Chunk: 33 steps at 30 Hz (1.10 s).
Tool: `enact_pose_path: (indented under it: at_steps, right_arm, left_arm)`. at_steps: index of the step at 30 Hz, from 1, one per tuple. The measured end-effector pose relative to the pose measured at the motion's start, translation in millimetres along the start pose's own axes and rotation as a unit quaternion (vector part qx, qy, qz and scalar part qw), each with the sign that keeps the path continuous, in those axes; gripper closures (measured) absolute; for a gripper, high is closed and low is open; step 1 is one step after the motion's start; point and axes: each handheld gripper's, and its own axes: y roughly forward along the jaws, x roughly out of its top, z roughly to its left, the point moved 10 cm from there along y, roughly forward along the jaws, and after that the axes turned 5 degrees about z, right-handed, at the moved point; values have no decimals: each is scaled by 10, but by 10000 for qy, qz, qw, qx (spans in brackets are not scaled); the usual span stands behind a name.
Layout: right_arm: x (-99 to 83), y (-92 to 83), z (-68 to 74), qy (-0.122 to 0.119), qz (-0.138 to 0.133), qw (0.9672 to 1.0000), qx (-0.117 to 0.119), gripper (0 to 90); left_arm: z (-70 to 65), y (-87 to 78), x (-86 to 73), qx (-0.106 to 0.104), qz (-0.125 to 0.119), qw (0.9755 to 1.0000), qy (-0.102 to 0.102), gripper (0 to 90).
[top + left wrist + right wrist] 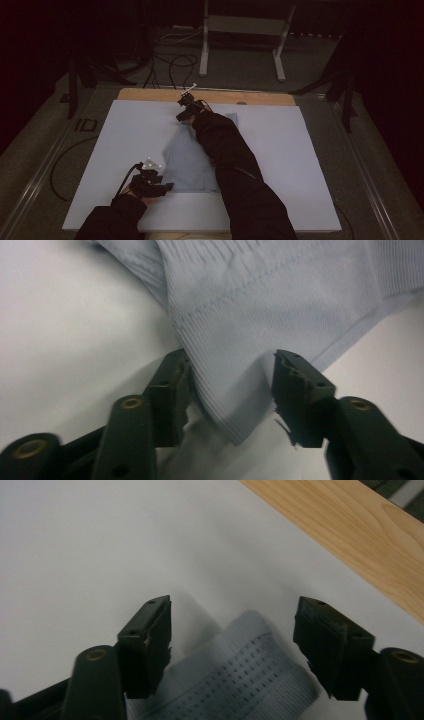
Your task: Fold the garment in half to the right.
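The pale blue garment [192, 155] lies near the middle of the white sheet [120, 135] that covers your surface, spread from the near edge toward the far side, with your right sleeve [235, 160] laid across its right part and hiding it. No brand, label or writing can be read on it in any view; in the left gripper view you get ribbed knit, a stitched seam and a hemmed corner [235, 432], and in the right gripper view a ribbed end with rows of small holes [245, 675].

Your left tongs [162, 187] sit at the garment's near left corner. Their jaws stand well apart with that corner lying between them; the cloth touches the left jaw, but nothing is pinched.

Your right tongs [182, 114] are at the garment's far end, close to the strip of bare wood [150, 95] beyond the sheet. Their jaws are also wide apart, and the perforated end lies between them, gripped by neither.

Beyond the surface the room is dark: you can make out cables on the floor [170, 62] and the feet of a grey frame [240, 47], and little else. Your forearms are cut off at the bottom of the high view.
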Motion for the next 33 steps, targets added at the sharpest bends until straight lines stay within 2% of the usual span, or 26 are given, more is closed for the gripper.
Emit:
enact_pose_path:
  at_steps: [2,8,13,16,17,19,22,27,32,33]
  right_arm:
    - [-17,25,-1,-61,59,10000,-21,361]
    - [-57,79,-2,-176,214,9994,-185,547]
    - [-62,79,7,-290,289,9989,-224,727]
    - [-61,71,15,-361,376,9983,-259,773]
    - [-56,60,28,-451,410,9977,-289,818]
    - [-49,45,20,-553,382,9973,-290,834]
    - [-30,-9,16,-497,338,9978,-270,841]
    - [46,-157,-4,-443,85,9988,-209,843]
    - [109,-313,-8,-498,-131,9986,-135,843]
    - [139,-358,-8,-512,-259,9983,-107,843]
  left_arm:
    - [-7,0,-2,-28,15,10000,10,553]
    - [-20,4,-3,-47,43,10000,33,621]
    - [-50,16,-4,-160,64,9998,62,734]
    - [-63,21,-1,-209,71,9997,90,803]
    - [-67,24,4,-249,65,9996,67,822]
    - [-68,20,3,-274,70,9996,66,835]
    - [-78,7,15,-297,65,9995,81,845]
    - [-108,-72,66,-299,-15,9994,164,851]
    - [-122,-151,120,-286,-74,9992,250,852]
    - [-129,-157,125,-299,-78,9992,264,852]
